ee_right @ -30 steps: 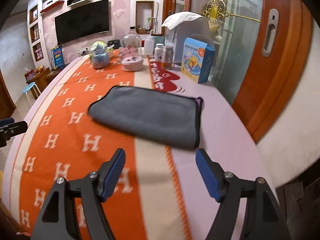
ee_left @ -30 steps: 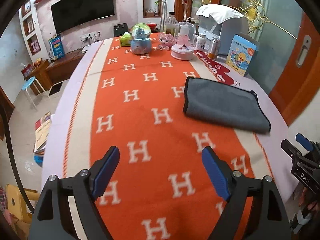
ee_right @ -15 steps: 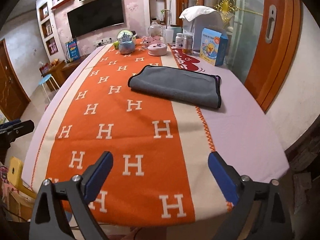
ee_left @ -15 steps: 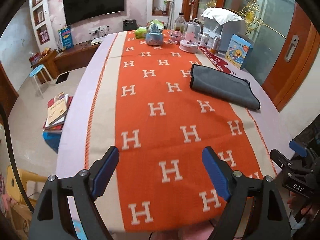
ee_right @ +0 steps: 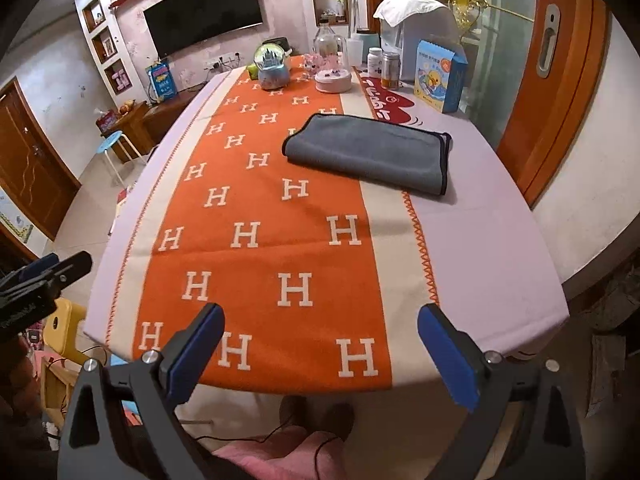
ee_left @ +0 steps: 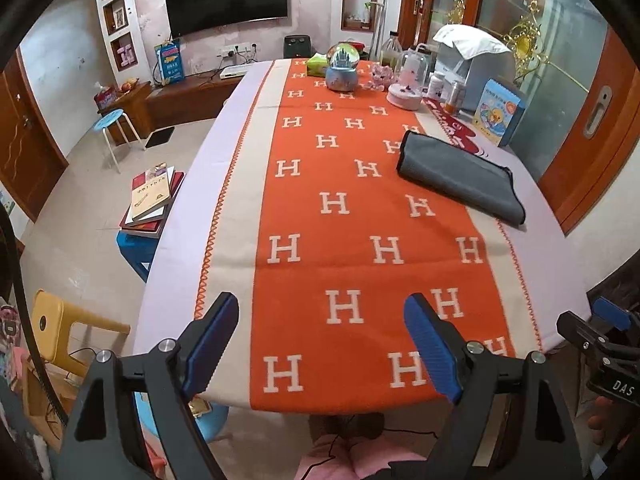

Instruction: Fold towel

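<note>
While your left gripper [ee_left: 322, 344] and right gripper [ee_right: 320, 354] hang at the table's [ee_right: 500, 264] near edge, both spread wide and holding nothing, you have the orange H-patterned cloth [ee_left: 340, 208] bare between them and the towel [ee_right: 370, 152]. That grey towel lies folded flat, dark-bound edge rightward, straddling the cloth's right border, well apart from both grippers.

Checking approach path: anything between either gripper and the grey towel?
Nothing visible. Only bare orange runner lies between the open left gripper, the open right gripper and the towel. The snow globe and boxes sit beyond it.
</note>
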A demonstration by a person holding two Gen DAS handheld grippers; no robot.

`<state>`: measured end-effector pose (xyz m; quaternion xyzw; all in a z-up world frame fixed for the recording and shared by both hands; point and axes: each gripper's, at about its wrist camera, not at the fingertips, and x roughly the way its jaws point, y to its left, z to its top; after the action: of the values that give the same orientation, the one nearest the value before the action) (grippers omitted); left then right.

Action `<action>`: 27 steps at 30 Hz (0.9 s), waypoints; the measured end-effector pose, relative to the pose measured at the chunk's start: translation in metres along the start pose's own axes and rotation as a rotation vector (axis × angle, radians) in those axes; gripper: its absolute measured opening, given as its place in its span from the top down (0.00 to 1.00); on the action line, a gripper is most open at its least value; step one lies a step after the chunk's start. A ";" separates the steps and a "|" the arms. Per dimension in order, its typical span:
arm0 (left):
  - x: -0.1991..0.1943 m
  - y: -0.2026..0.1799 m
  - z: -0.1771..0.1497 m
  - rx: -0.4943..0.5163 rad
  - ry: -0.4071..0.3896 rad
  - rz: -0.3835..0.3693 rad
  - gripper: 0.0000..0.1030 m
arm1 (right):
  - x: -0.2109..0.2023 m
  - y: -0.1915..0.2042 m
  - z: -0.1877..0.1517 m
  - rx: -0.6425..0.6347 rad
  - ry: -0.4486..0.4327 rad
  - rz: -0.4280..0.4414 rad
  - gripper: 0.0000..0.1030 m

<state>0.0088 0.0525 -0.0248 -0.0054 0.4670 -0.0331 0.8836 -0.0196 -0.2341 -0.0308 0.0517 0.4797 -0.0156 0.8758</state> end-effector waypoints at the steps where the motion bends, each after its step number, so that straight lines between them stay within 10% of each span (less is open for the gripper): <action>1: -0.003 -0.002 0.001 -0.004 0.000 -0.004 0.18 | -0.005 0.000 0.001 0.002 0.001 0.012 0.05; 27: -0.040 -0.044 0.018 0.012 -0.129 0.059 0.02 | -0.025 0.011 0.023 -0.012 -0.030 0.049 0.00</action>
<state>-0.0014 0.0106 0.0205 0.0114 0.4087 -0.0094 0.9126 -0.0128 -0.2263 0.0034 0.0580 0.4653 0.0078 0.8832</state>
